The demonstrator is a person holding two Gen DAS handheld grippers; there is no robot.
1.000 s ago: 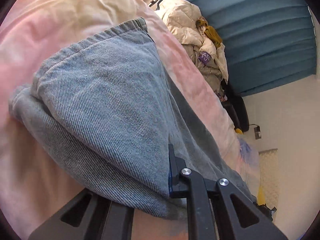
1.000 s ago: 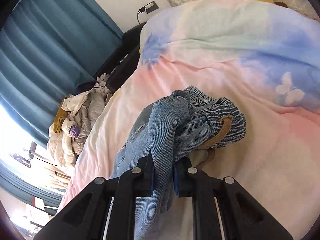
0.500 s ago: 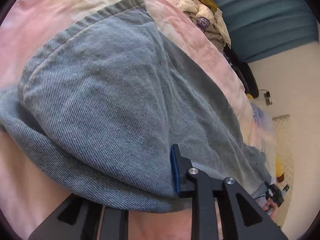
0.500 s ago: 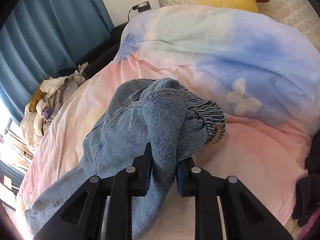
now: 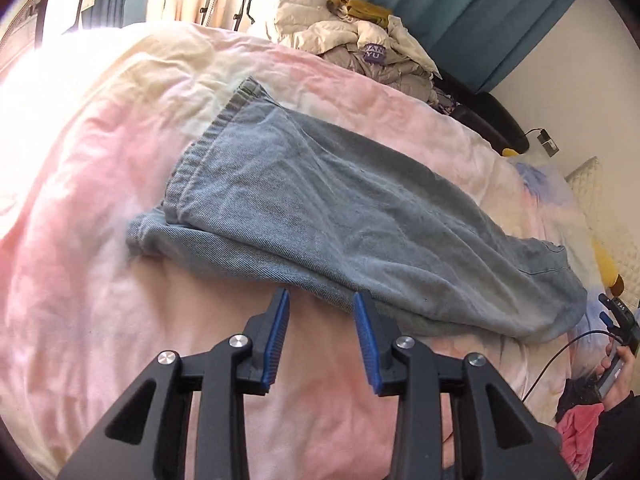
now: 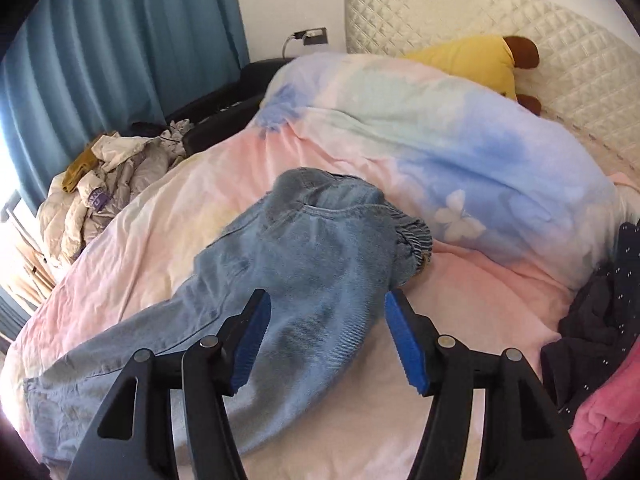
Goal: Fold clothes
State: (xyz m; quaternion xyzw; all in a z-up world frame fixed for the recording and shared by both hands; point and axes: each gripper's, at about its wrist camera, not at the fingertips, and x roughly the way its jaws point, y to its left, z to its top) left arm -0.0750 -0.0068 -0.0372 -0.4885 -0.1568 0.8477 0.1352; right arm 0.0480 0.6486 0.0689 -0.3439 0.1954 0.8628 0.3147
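**Fingers released, jeans left lying on the bed**

Fingers of both grippers were seen parted and empty, their jaws opening. A second before, denim had been pinched between each pair: a leg by the left gripper (image 5: 320, 300) and the bunched waist end by the right gripper (image 6: 326, 300). Now no cloth was caught between either set of blue pads; only bedding showed in the left gap, while the right gap framed loose denim lying beyond it, untouched as far as could be told.

The jeans (image 5: 340, 216) had been let go and were spread on the pink duvet (image 5: 80, 208), one leg laid over the other. From this it was judged that the lengthwise fold was done and set down, and that a crosswise fold, hem toward waist, was left to do.

The long axis of the jeans was seen, in the left view, to run from the hems (image 5: 200, 152) at upper left, toward the window, down to the waist at lower right, toward the headboard (image 6: 520, 32). In the right view the elastic waistband (image 6: 412, 236) lay rumpled rather than flat, pointing at the blue part of the duvet. A pile of pale jackets (image 5: 360, 44) lay well beyond the hems, and dark and pink clothes (image 6: 592, 320) were heaped near the waist end.
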